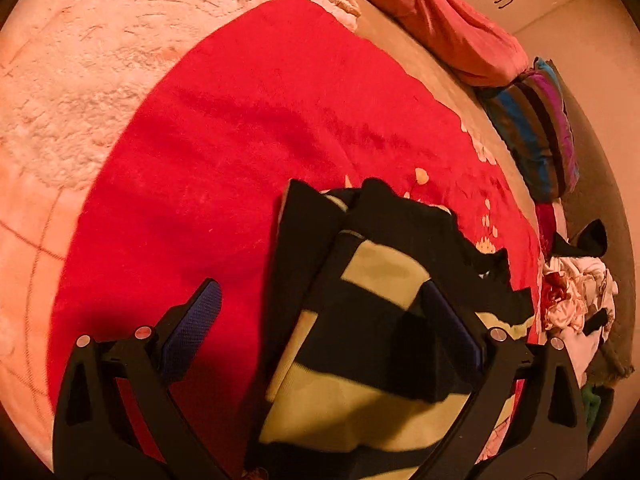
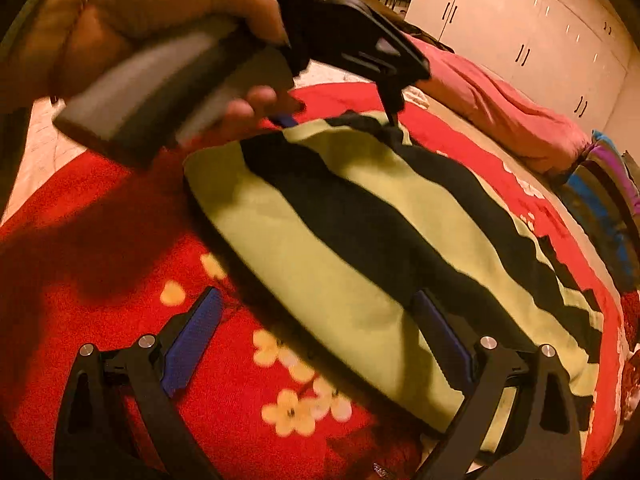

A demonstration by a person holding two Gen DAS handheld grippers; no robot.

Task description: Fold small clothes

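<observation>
My left claw (image 1: 320, 320) is spread wide, with the striped top (image 1: 372, 320) lying between the pads; nothing is pinched. My right claw (image 2: 320, 320) is just as wide, its right pad (image 2: 440, 332) over the near edge of the top (image 2: 360, 248) and its left pad (image 2: 196, 332) over the red blanket (image 2: 120, 280). The top, green and black in bands, lies on that blanket on the bed, partly doubled over itself, its far hem jagged and rumpled.

The right view shows my left hand (image 2: 132, 24) on its handle above the far end of the top, with that claw's tip down at the cloth there; whether it touches I cannot tell.

Risks as I judge them: with both claws this wide, closing carelessly could take the blanket along with the top, since the plush pile sits right under the pads, and a lift would then drag the whole blanket. I could also catch only the upper layer of the doubled cloth, so the fold opens when raised. The wavy far hem suggests the layers are not aligned; folding again over that would lock in a crooked, bulky result. The frames are blurred, so fast motion may fling the light cloth off line. The clothes pile (image 1: 576, 292) at the right edge lies close enough for a sweep to snag it.
</observation>
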